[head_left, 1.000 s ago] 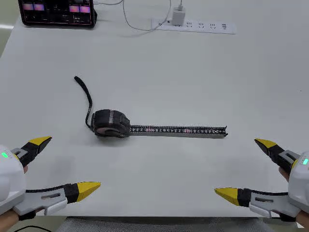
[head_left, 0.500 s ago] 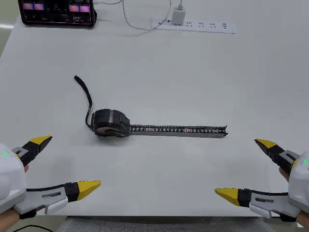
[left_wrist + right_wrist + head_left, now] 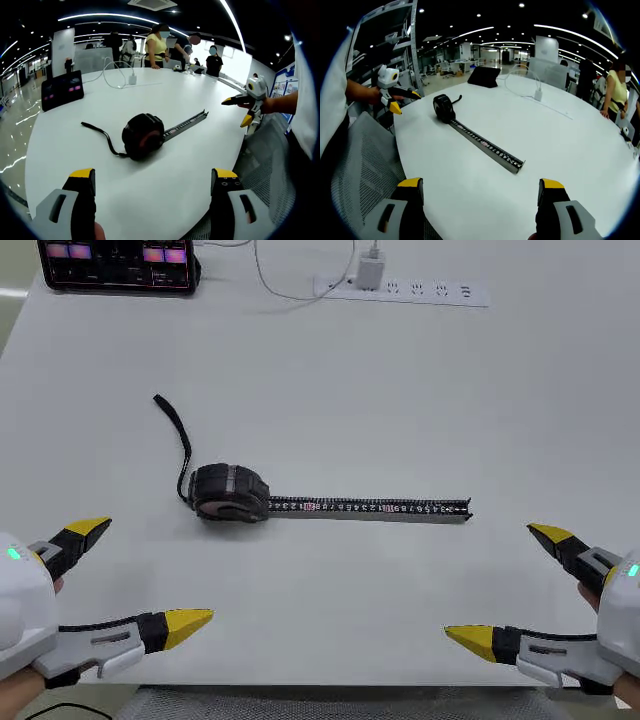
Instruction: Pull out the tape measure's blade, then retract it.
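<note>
A black tape measure (image 3: 229, 494) (image 3: 143, 136) (image 3: 442, 106) lies on the white table (image 3: 320, 390), its blade (image 3: 368, 508) (image 3: 184, 123) (image 3: 487, 145) pulled out to the right and lying flat. A black wrist strap (image 3: 177, 437) (image 3: 102, 135) curls away from the case. My left gripper (image 3: 138, 576) (image 3: 152, 182) hovers open near the front left edge, short of the case. My right gripper (image 3: 510, 586) (image 3: 482, 191) hovers open at the front right, short of the blade's tip (image 3: 466, 508) (image 3: 519, 163). Neither touches anything.
A dark tablet (image 3: 117, 264) (image 3: 62, 88) (image 3: 484, 76) stands at the far left. A white power strip (image 3: 405, 290) with a charger (image 3: 369, 272) (image 3: 132, 79) (image 3: 538, 95) and cable runs along the far edge. Several people stand beyond the table.
The left gripper has shifted very slightly; the tape measure and the right gripper have stayed put.
</note>
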A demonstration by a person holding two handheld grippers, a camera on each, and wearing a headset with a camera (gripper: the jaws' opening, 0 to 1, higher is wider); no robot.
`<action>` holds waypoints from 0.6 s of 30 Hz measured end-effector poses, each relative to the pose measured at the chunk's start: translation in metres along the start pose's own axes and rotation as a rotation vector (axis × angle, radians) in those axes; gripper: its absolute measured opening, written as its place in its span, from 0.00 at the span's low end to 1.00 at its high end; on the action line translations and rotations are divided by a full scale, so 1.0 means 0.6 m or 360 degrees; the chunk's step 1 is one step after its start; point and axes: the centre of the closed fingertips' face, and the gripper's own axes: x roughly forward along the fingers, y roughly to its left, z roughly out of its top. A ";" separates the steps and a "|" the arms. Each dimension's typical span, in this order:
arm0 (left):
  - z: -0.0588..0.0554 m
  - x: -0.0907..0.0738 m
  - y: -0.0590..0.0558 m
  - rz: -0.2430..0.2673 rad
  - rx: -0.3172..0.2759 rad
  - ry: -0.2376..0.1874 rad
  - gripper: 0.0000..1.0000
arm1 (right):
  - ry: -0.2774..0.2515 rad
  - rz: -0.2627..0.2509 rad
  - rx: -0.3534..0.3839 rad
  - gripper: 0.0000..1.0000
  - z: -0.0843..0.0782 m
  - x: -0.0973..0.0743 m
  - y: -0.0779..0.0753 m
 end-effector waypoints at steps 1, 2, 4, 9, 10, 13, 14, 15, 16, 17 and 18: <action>0.000 0.001 0.000 0.0001 0.0001 0.0001 0.94 | -0.0001 -0.0001 -0.0002 0.94 0.001 0.000 -0.001; 0.001 0.002 0.000 0.0001 -0.0002 -0.0002 0.94 | -0.0002 -0.0001 -0.0001 0.94 0.001 0.000 -0.001; 0.003 0.003 -0.001 -0.0003 -0.0007 -0.0010 0.94 | -0.0002 0.0000 -0.0003 0.94 0.002 0.001 -0.001; 0.005 0.005 -0.001 -0.0002 -0.0013 -0.0017 0.94 | -0.0001 0.0002 -0.0008 0.93 0.002 0.001 -0.002; 0.006 0.005 -0.002 -0.0004 -0.0015 -0.0018 0.94 | -0.0002 0.0002 -0.0006 0.93 0.003 0.001 -0.002; 0.005 0.005 -0.003 -0.0006 -0.0013 -0.0017 0.94 | -0.0005 -0.0001 -0.0008 0.93 0.003 0.001 -0.003; 0.005 0.005 -0.003 -0.0006 -0.0014 -0.0016 0.94 | -0.0005 0.0000 -0.0007 0.93 0.003 0.002 -0.003; 0.004 0.005 -0.003 -0.0006 -0.0014 -0.0014 0.94 | -0.0006 0.0000 -0.0007 0.93 0.003 0.002 -0.003; 0.003 0.005 -0.002 -0.0005 -0.0012 -0.0012 0.94 | -0.0007 -0.0001 -0.0009 0.93 0.003 0.001 -0.003; 0.004 0.004 -0.002 -0.0006 -0.0013 -0.0013 0.94 | -0.0008 -0.0002 -0.0007 0.93 0.003 0.001 -0.003; 0.004 0.004 -0.002 -0.0007 -0.0014 -0.0015 0.94 | -0.0009 -0.0003 -0.0005 0.93 0.003 0.001 -0.004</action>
